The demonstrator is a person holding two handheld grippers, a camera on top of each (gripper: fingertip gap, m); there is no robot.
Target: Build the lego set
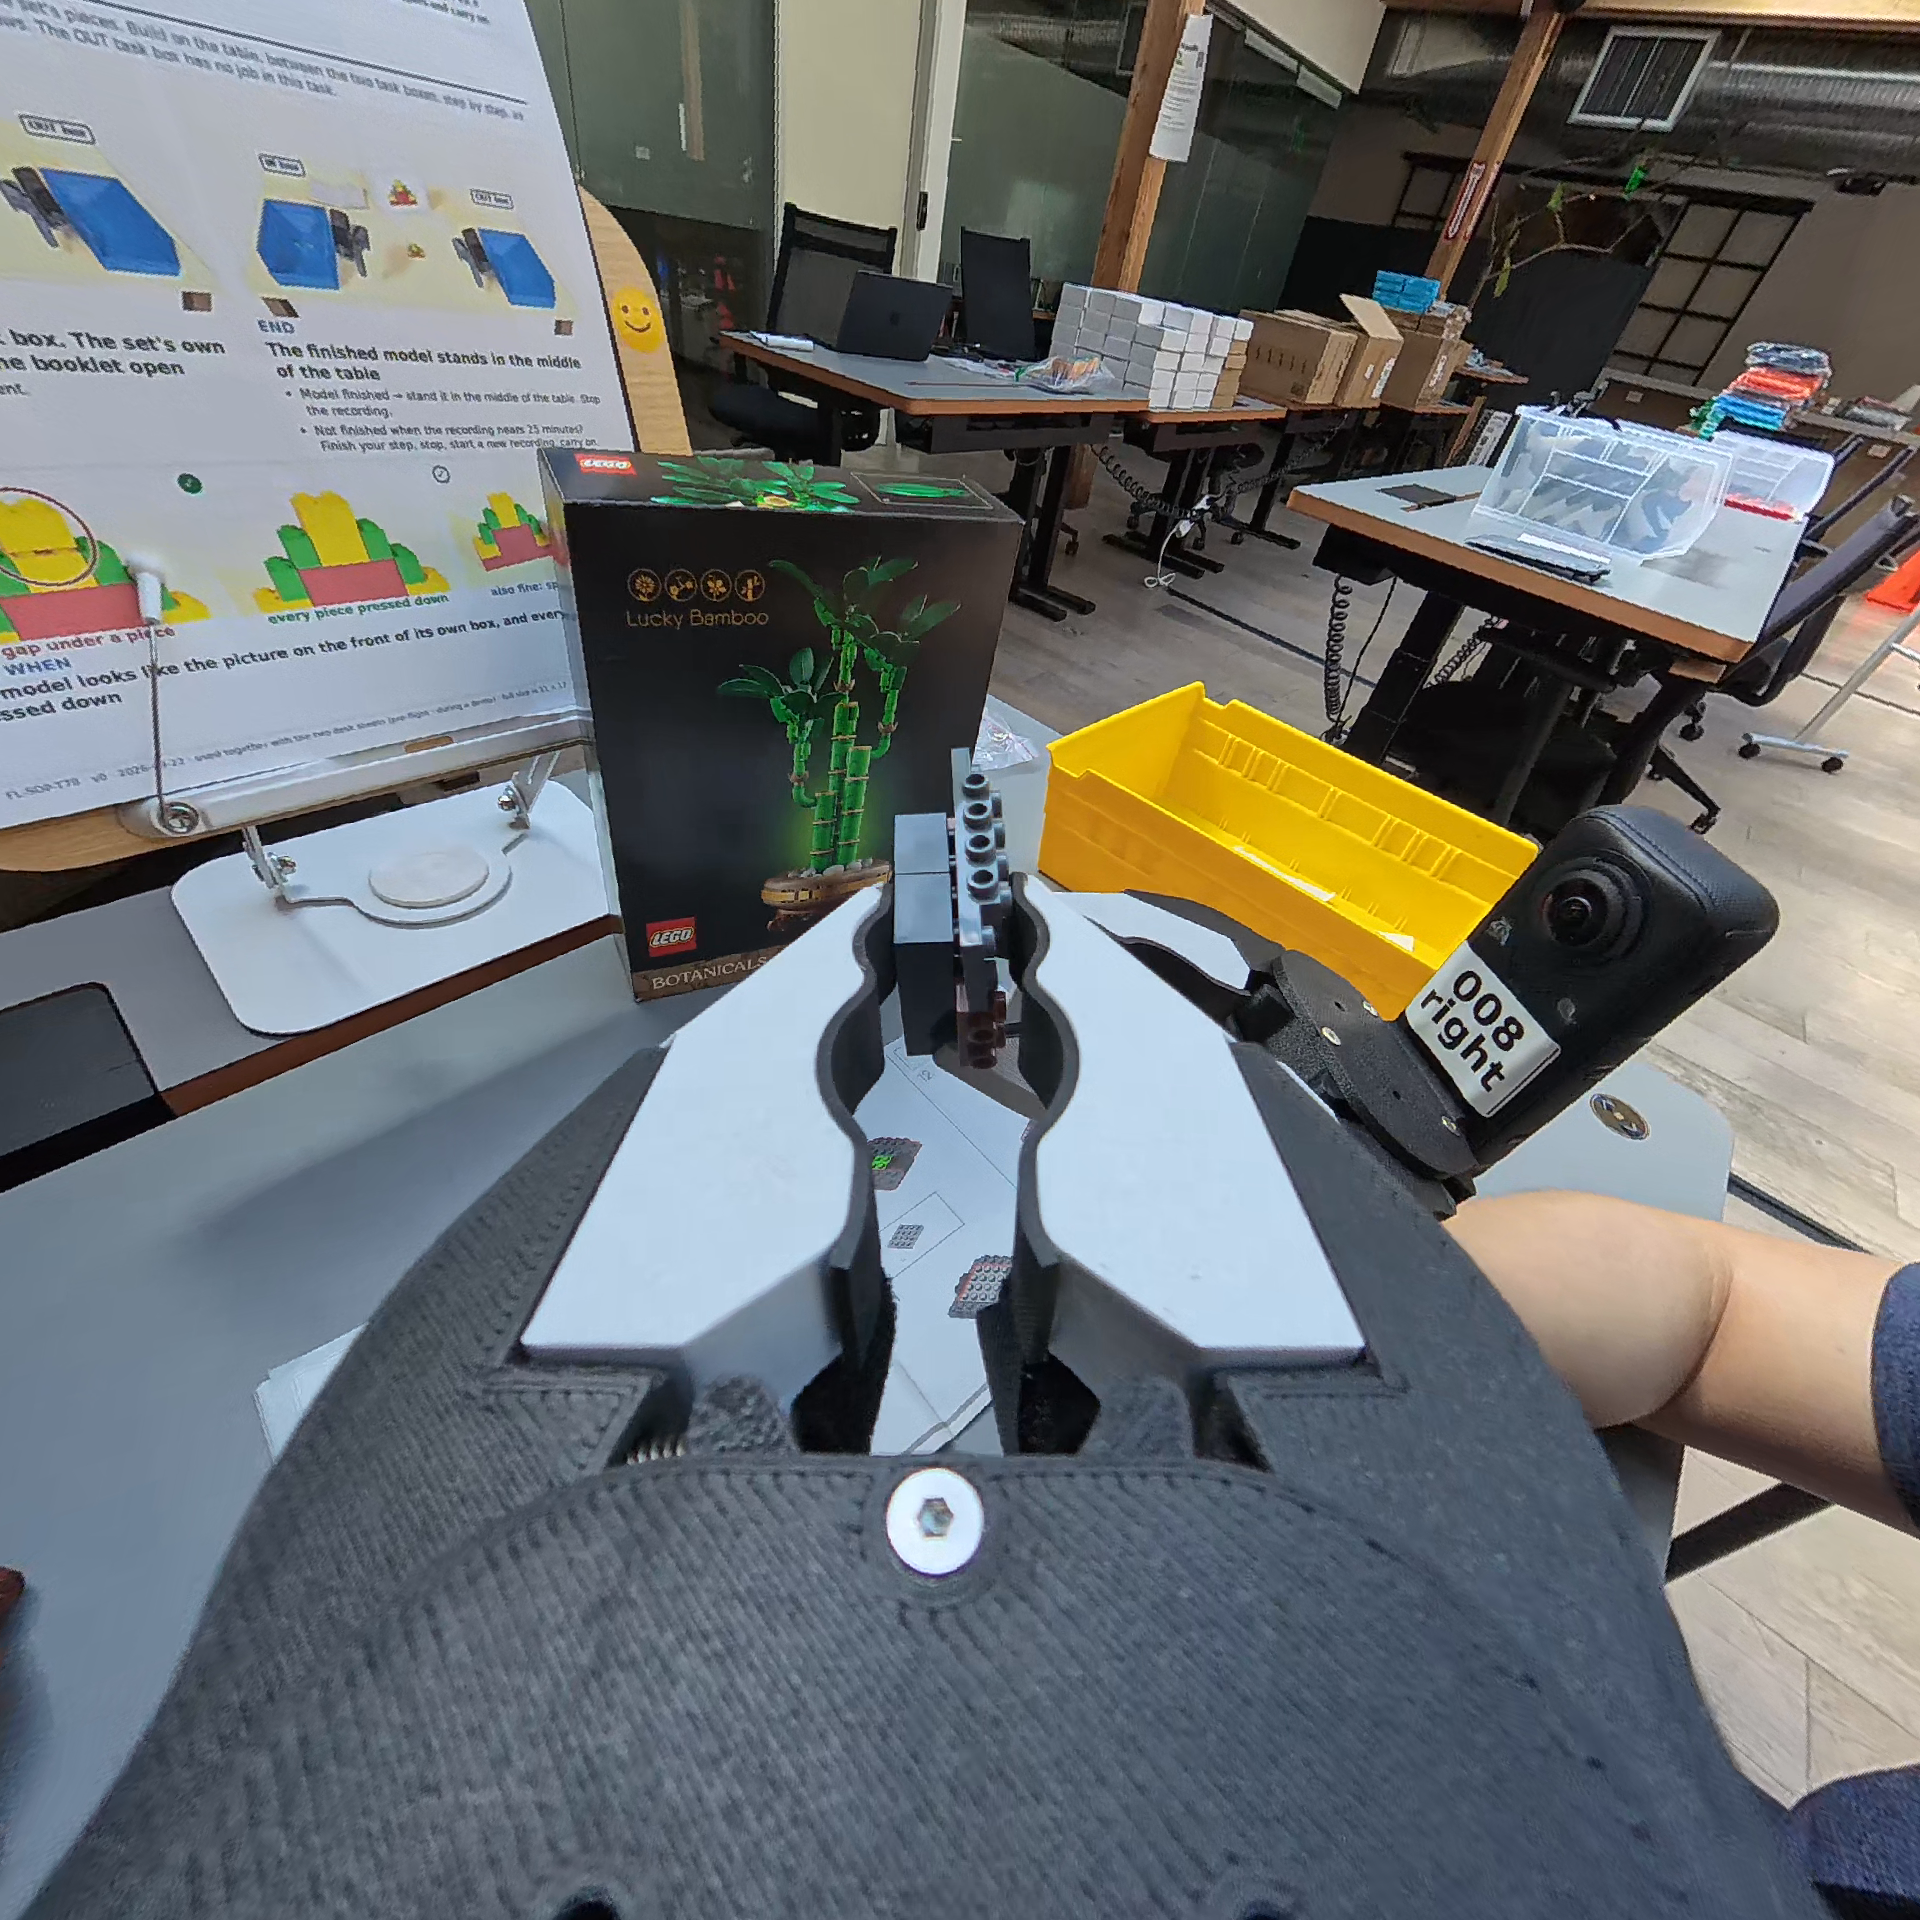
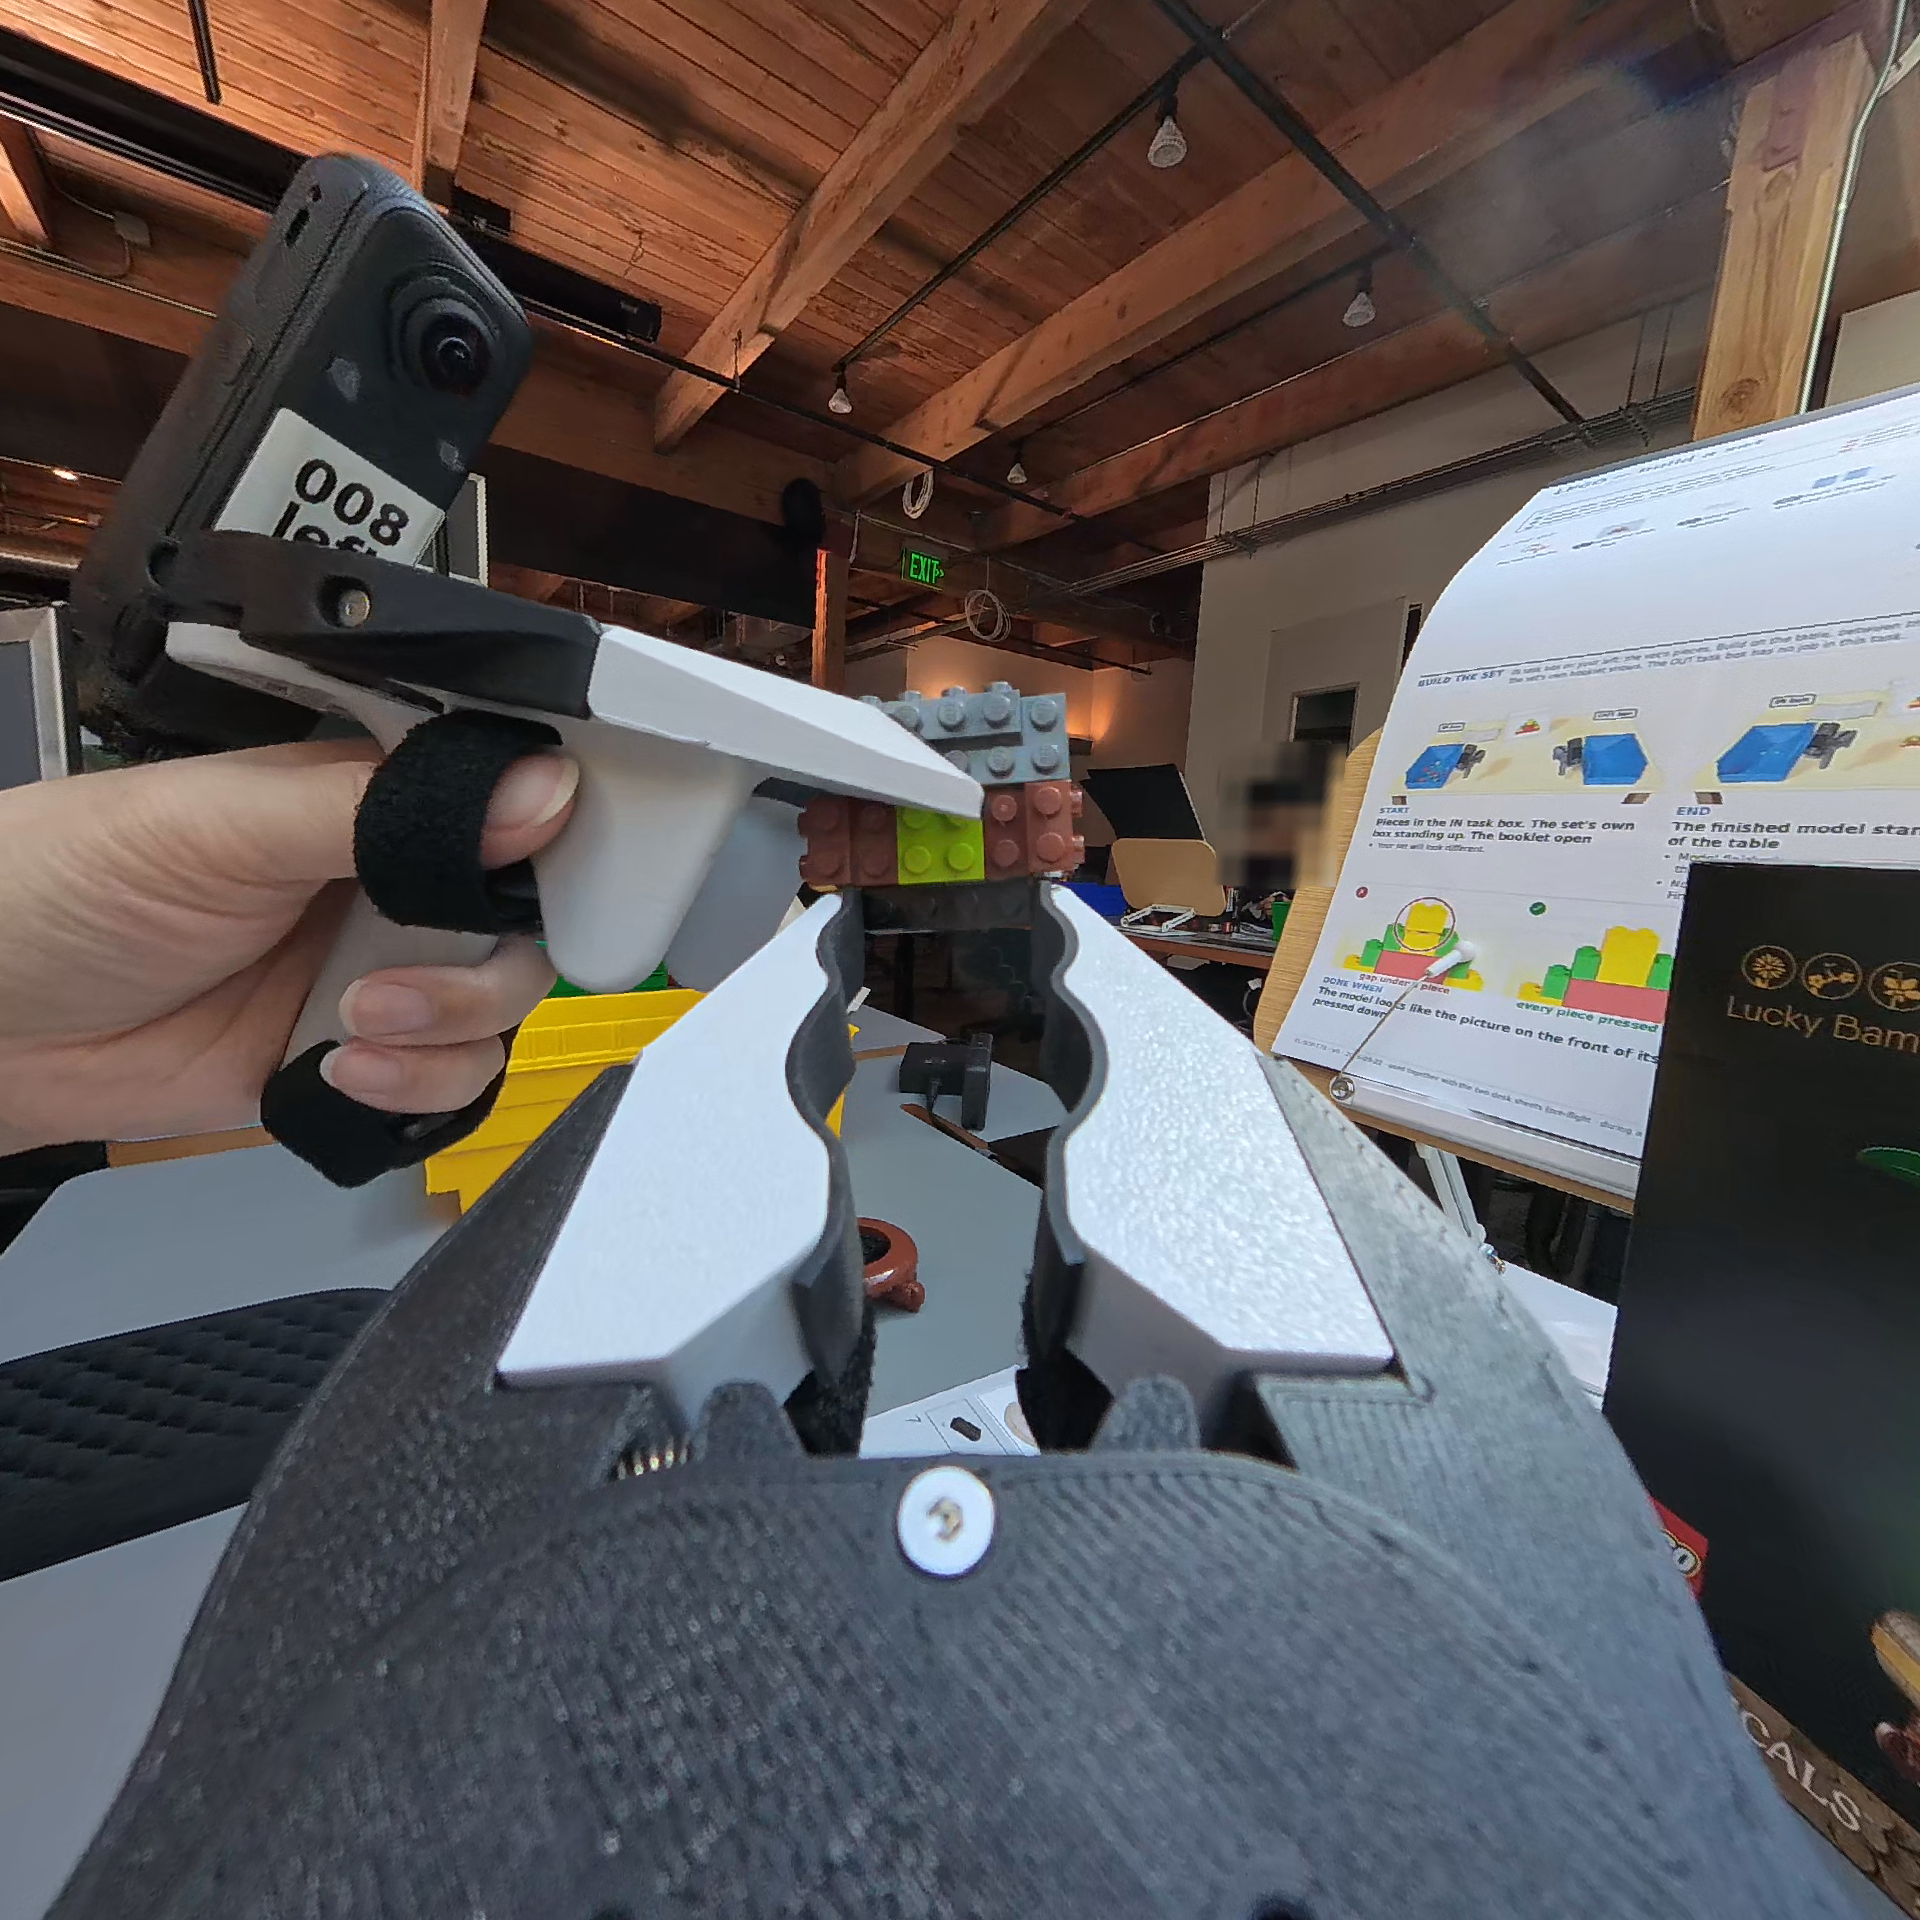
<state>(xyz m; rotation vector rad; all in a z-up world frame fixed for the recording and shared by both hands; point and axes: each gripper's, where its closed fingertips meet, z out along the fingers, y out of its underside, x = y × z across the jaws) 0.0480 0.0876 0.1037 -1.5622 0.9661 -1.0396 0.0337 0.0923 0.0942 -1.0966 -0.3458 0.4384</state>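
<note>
Both jaws closed on one brick assembly [image 1: 951, 914], held up off the grey table [image 1: 312, 1195]. Left gripper [image 1: 951, 935] pinching its grey studded plate and black bricks from the sides; right gripper [image 2: 945, 914] clamped on the black lower edge, its white fingertips [image 2: 1101, 966] flanking it. Seen from the right wrist: grey plate on top, brown bricks with one lime brick [image 2: 940, 847] in the middle row, black below. Set box [image 1: 800, 717] standing upright at far centre, yellow bin [image 1: 1278, 831] to its right, instruction sheet [image 1: 270, 395] on a stand at far left. Brown ring piece [image 2: 888, 1262] lying on the table. Booklet [image 1: 935, 1226] open underneath.
</note>
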